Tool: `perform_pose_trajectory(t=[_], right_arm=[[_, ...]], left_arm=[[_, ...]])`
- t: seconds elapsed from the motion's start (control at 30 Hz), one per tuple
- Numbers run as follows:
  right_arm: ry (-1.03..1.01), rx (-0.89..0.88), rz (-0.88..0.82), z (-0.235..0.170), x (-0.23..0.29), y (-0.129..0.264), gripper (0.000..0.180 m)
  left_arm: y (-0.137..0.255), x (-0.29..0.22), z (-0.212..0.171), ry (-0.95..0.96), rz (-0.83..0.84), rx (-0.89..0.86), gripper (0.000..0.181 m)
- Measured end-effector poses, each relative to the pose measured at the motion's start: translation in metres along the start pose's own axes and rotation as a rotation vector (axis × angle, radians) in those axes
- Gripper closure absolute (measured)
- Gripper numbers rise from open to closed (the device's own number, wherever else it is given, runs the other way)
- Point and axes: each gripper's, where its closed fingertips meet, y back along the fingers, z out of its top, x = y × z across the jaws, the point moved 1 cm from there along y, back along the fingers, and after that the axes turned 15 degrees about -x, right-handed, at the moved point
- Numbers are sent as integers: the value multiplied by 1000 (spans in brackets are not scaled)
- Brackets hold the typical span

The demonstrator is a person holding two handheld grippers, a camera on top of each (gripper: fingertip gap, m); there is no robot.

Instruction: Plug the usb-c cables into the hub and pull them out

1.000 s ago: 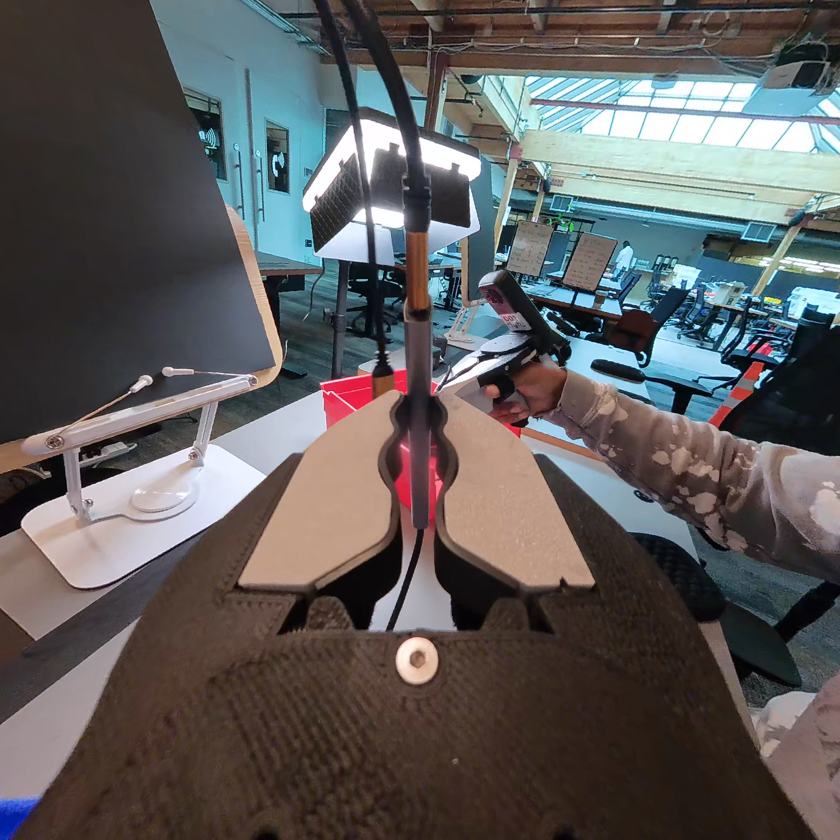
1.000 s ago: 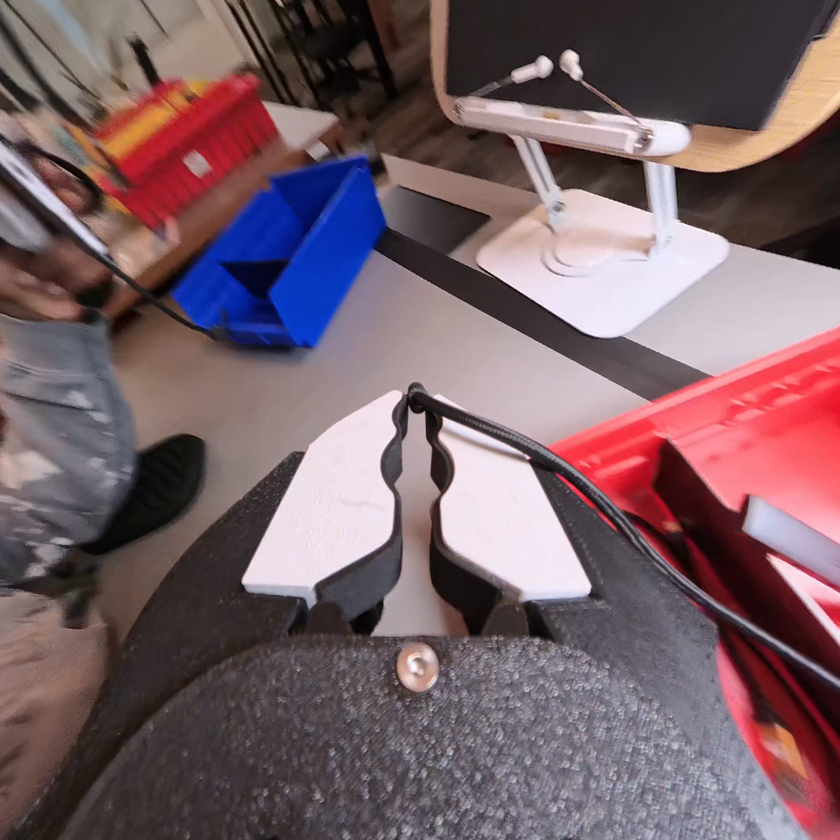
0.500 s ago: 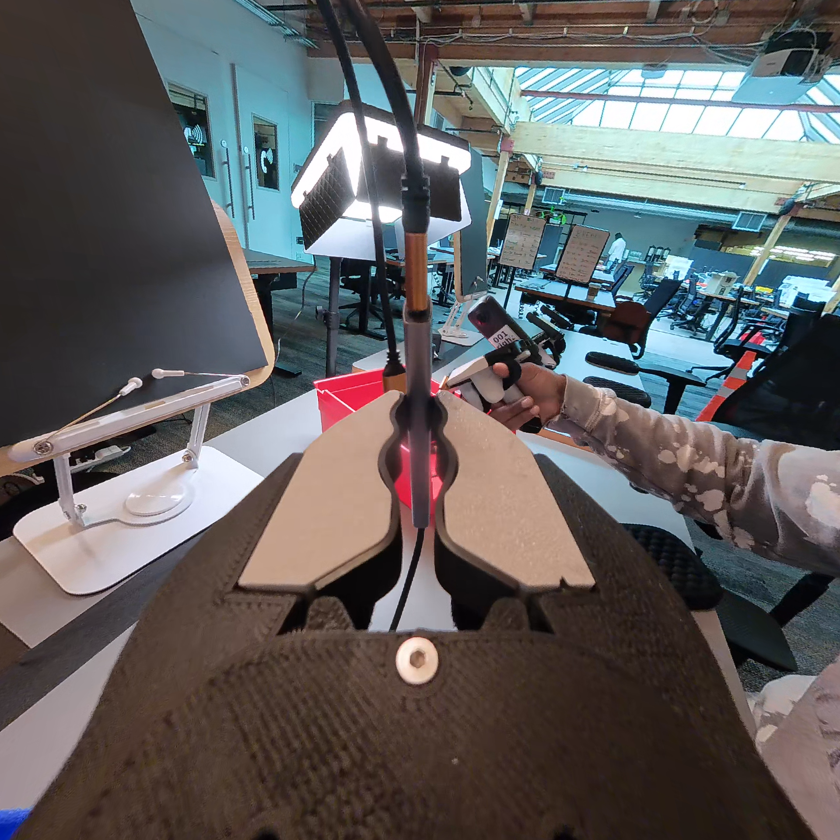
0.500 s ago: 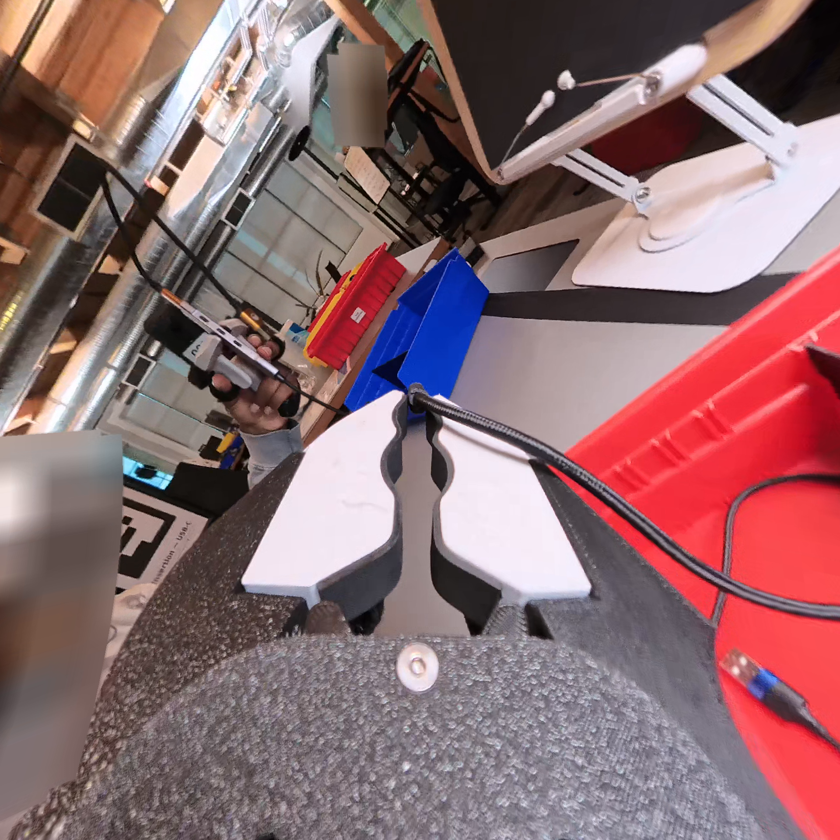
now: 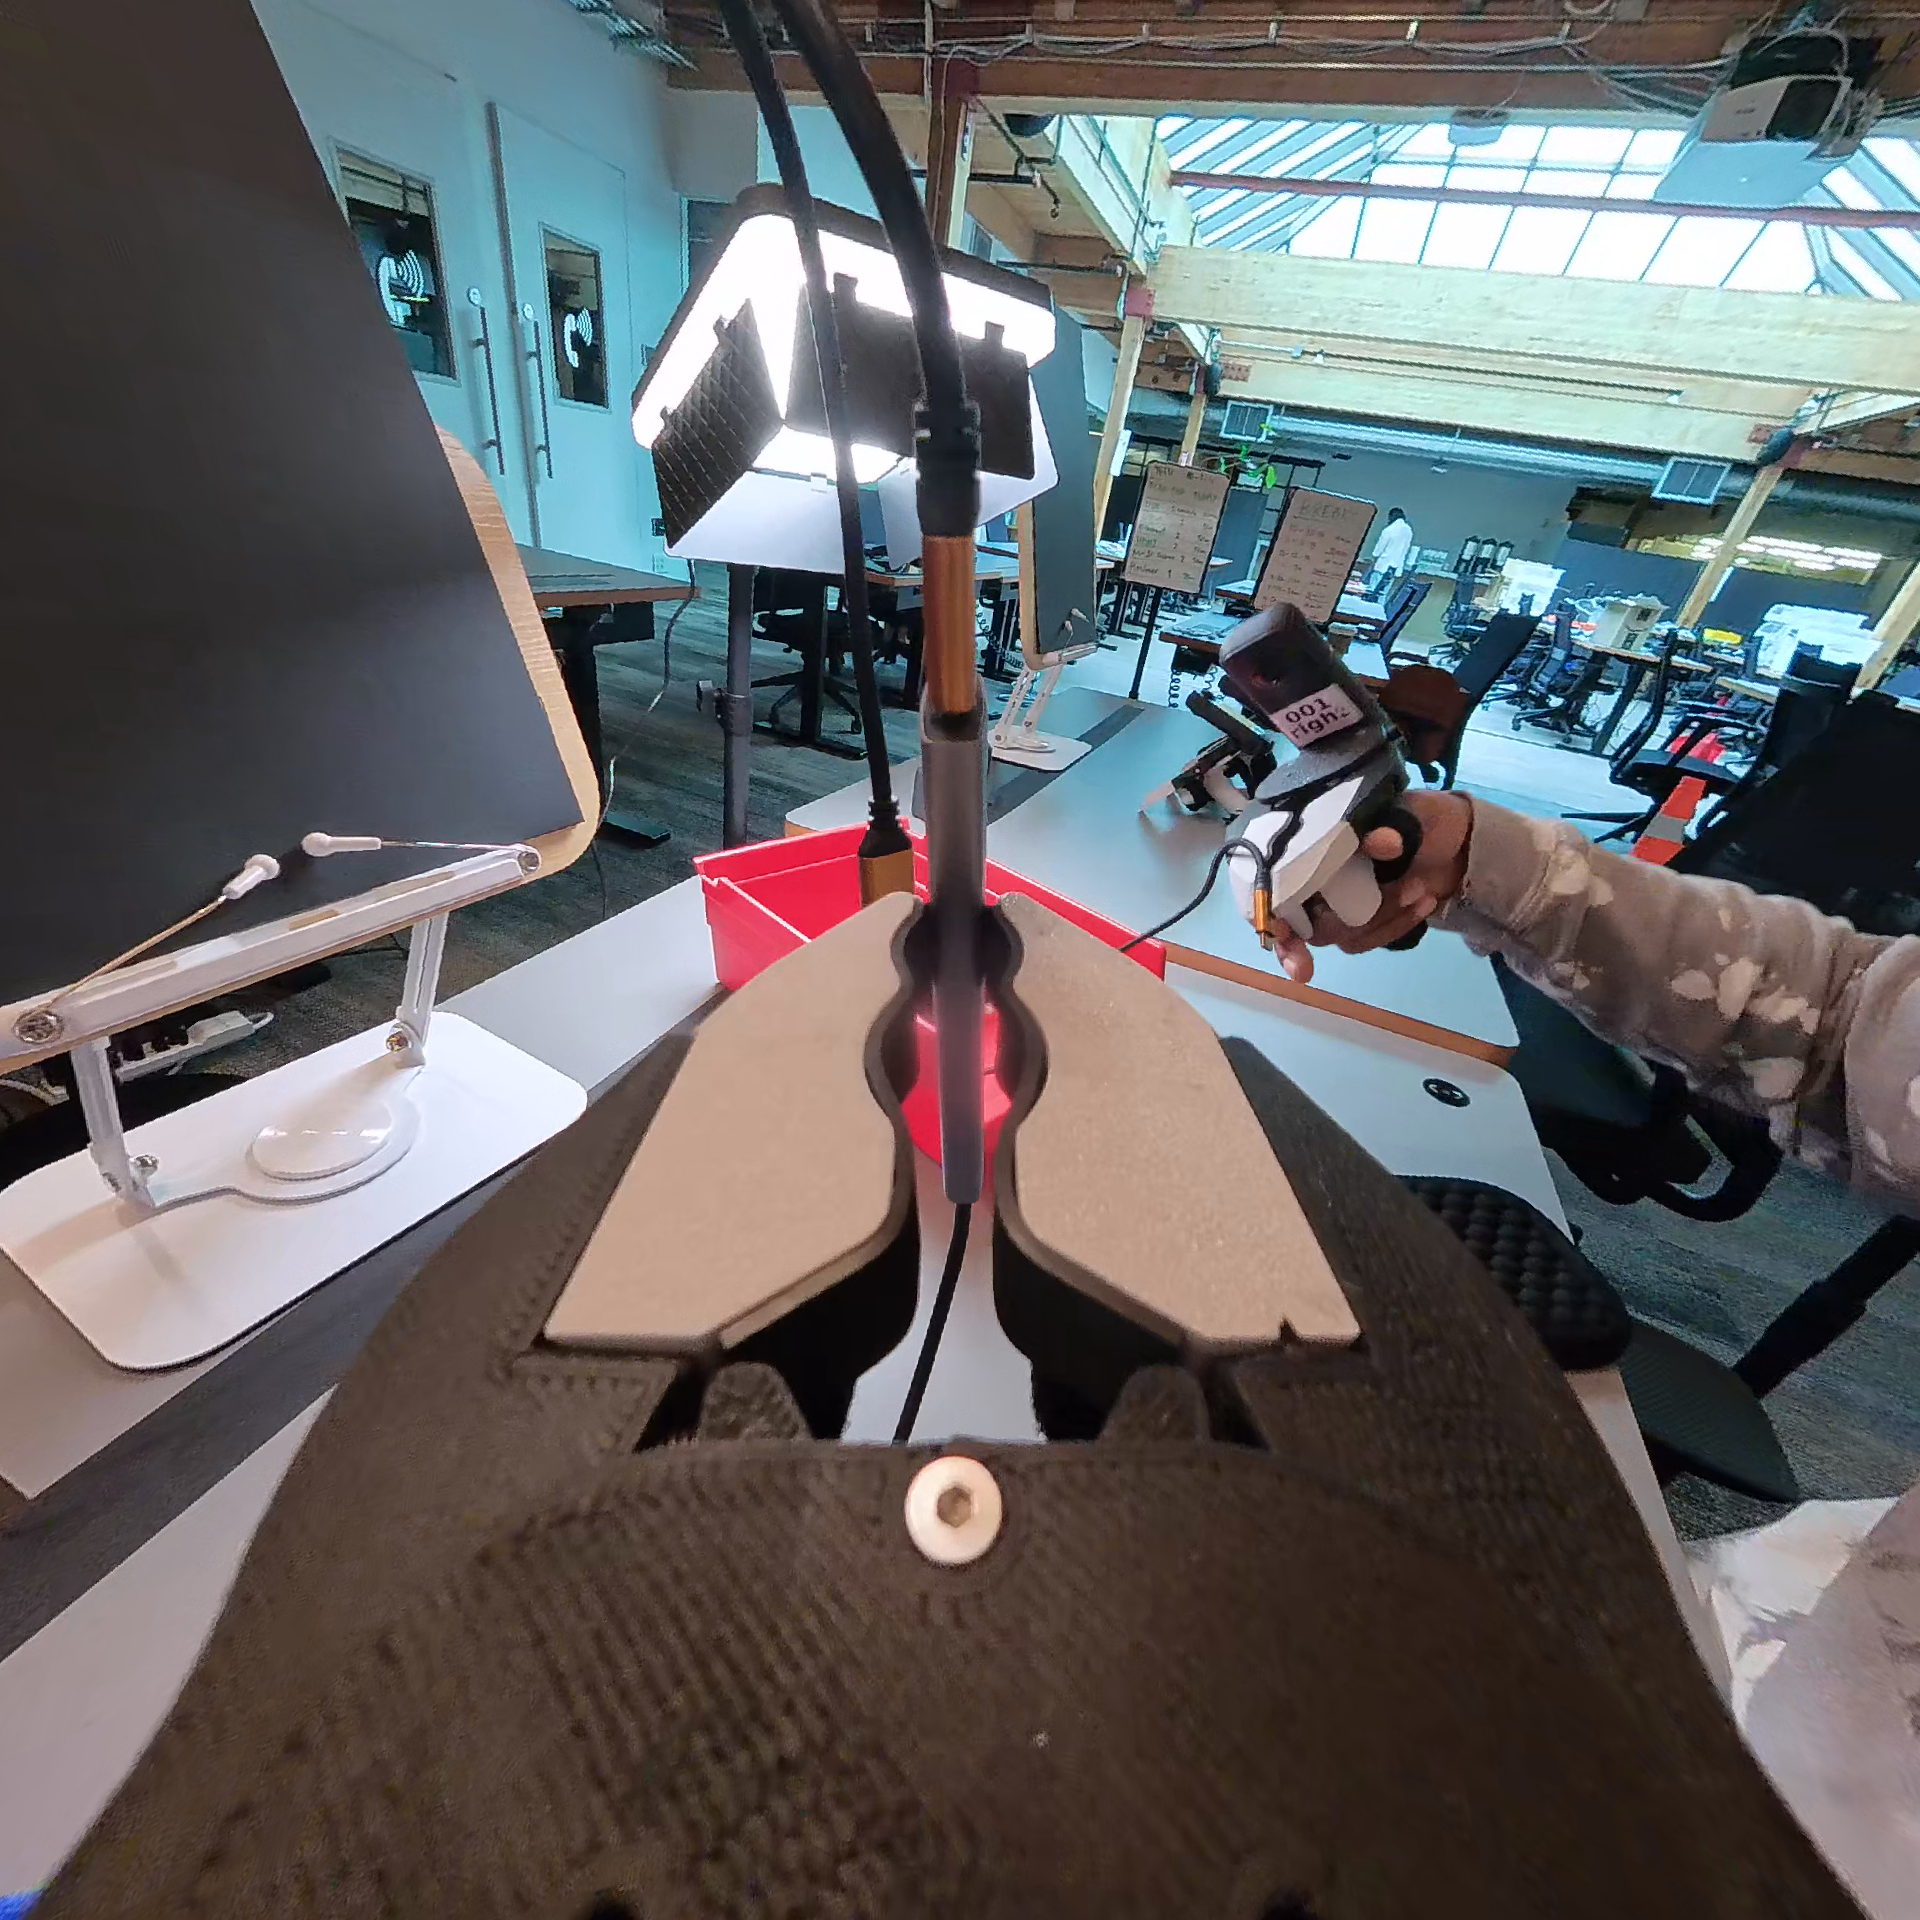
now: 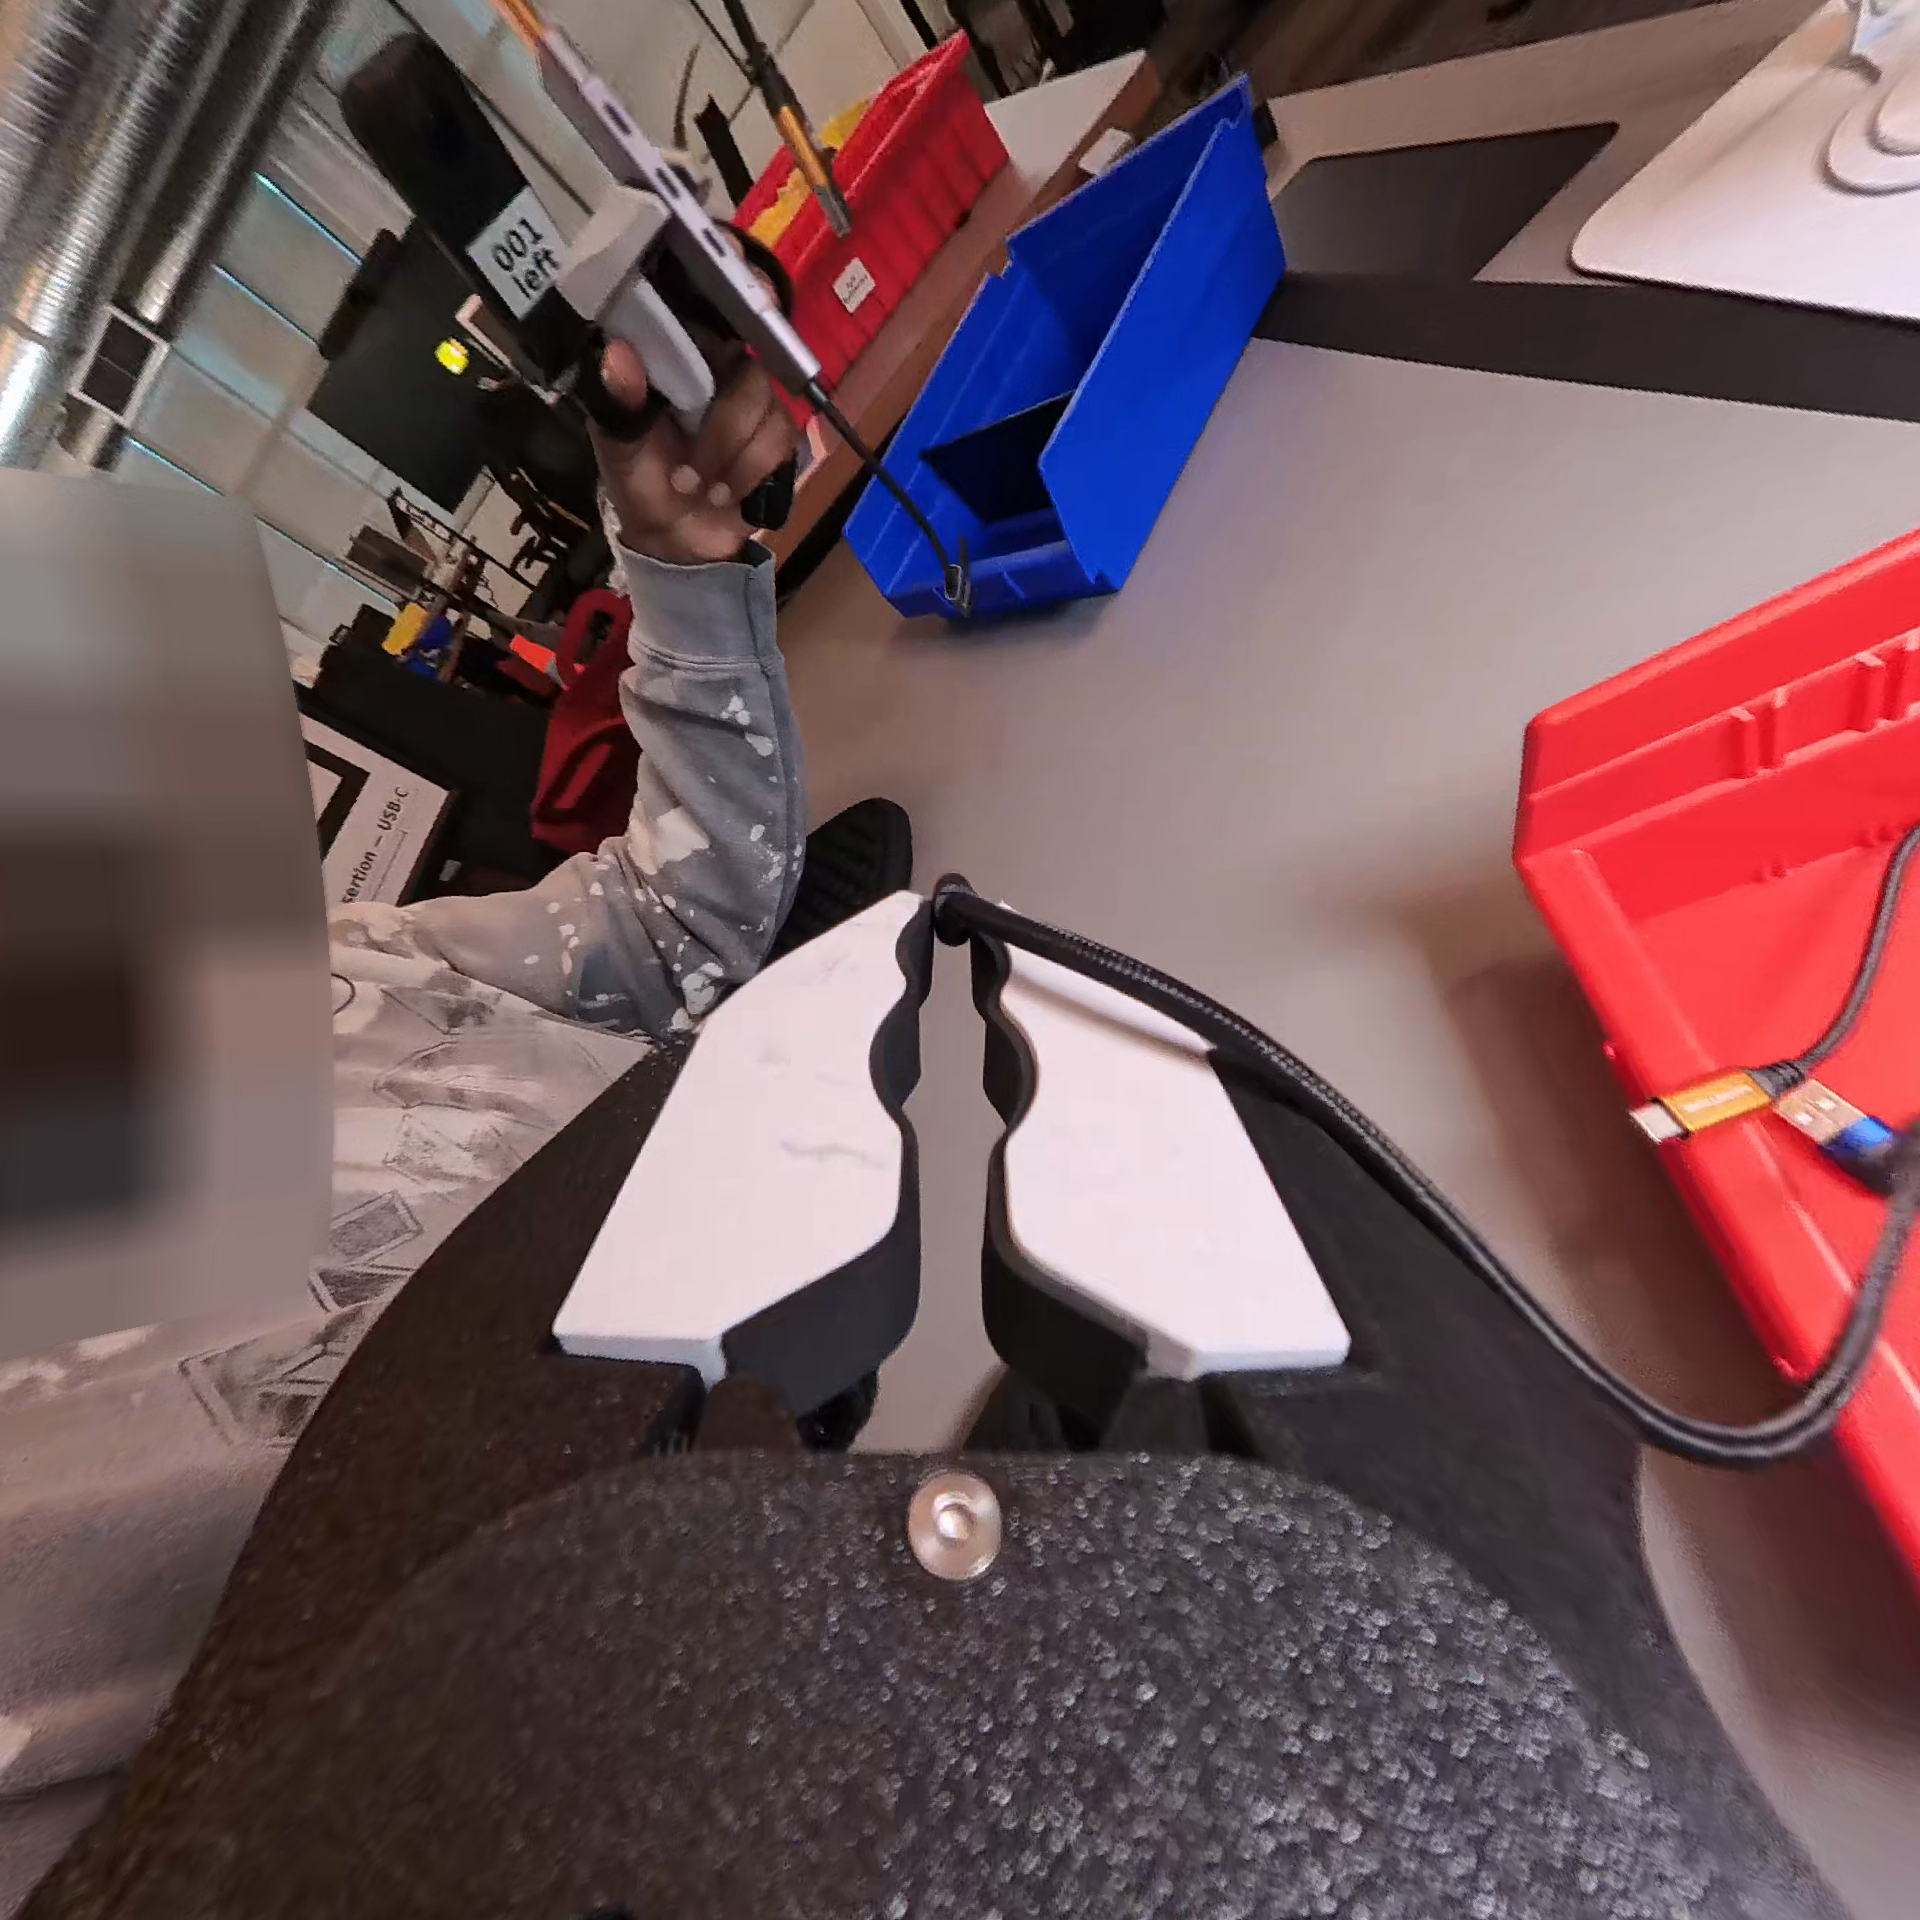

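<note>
My left gripper (image 5: 956, 920) is shut on a slim grey hub (image 5: 954, 862), held upright and seen edge-on. A black cable with a gold plug (image 5: 948, 623) sits in the hub's top end. A second black cable hangs beside it, its gold plug (image 5: 883, 868) loose. My right gripper (image 6: 951, 914) is shut on a black braided cable (image 6: 1299, 1101) that trails into the red bin (image 6: 1714, 821). In the left wrist view the right gripper (image 5: 1288, 873) is off to the right, with that cable's gold plug (image 5: 1260, 914) sticking out below its fingers. The right wrist view shows the left gripper (image 6: 644, 249) and hub (image 6: 774, 327) raised at upper left.
The red bin holds a gold plug (image 6: 1704, 1107) and a blue plug (image 6: 1844, 1138). A blue bin (image 6: 1091, 364) lies on the grey table (image 6: 1247, 675). A white stand (image 5: 260, 1143) with a black board is left of the hub. A lit lamp panel (image 5: 831, 395) stands behind. There is about 25 cm between the tips of the two grippers.
My right gripper has lifted away from the red bin with the cable and swung round to face the left gripper. My left gripper and the hub have barely moved.
</note>
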Motion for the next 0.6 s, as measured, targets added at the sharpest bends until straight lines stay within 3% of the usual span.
perform_pose_trajectory(t=[0.27,0.47,0.6], right_arm=[[-6,153,-292,9,-90,4,173],[131,548,-651,-1,-180,17,170],[247,813,-740,-19,-201,26,160]], left_arm=[[-3,-2,-5,0,-8,15,171],[-6,4,-15,4,4,44,171],[-7,9,-21,11,10,59,171]])
